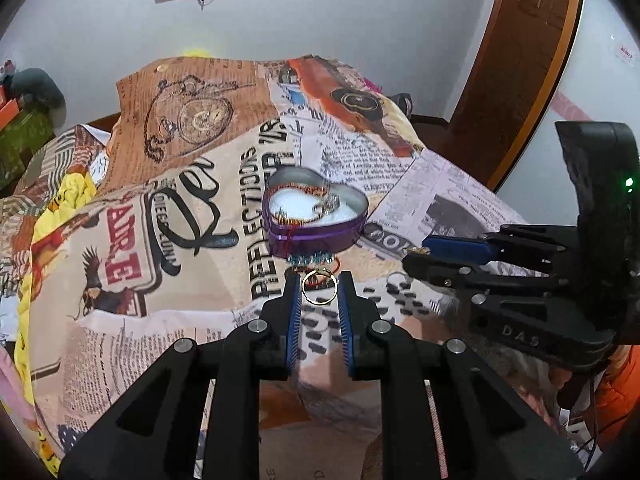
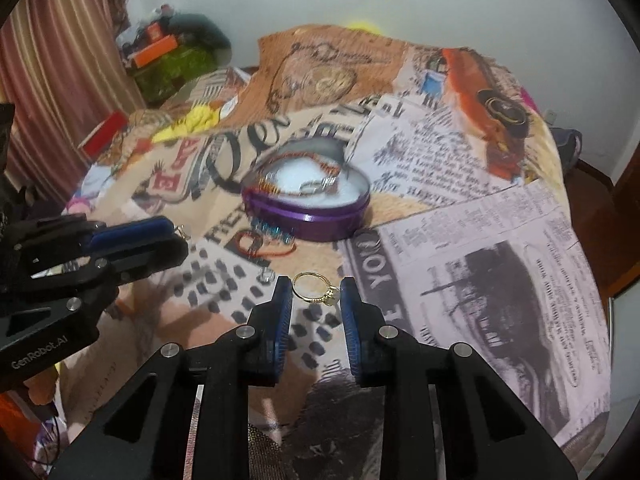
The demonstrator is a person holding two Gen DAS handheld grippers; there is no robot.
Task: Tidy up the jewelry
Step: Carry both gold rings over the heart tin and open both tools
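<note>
A purple heart-shaped tin (image 1: pixel 320 236) (image 2: pixel 320 226) sits open on a printed cloth, with a red-orange beaded bracelet (image 1: pixel 308 192) (image 2: pixel 296 189) and a silver ring (image 1: pixel 330 204) (image 2: pixel 314 187) inside on white padding. My left gripper (image 1: pixel 319 286) is shut on a gold ring (image 1: pixel 319 286), held by its sides just in front of the tin. My right gripper (image 2: pixel 315 288) is shut on another gold ring (image 2: pixel 316 289) with a small setting. A blue beaded piece (image 1: pixel 310 258) (image 2: pixel 272 230) and an orange loop (image 2: pixel 264 252) lie before the tin.
The printed newspaper-pattern cloth (image 1: pixel 180 320) (image 2: pixel 480 260) covers a humped surface. Clutter and a curtain (image 2: pixel 60 80) stand at the left. A wooden door frame (image 1: pixel 520 60) rises at the right. A small silver piece (image 2: pixel 264 278) lies on the cloth.
</note>
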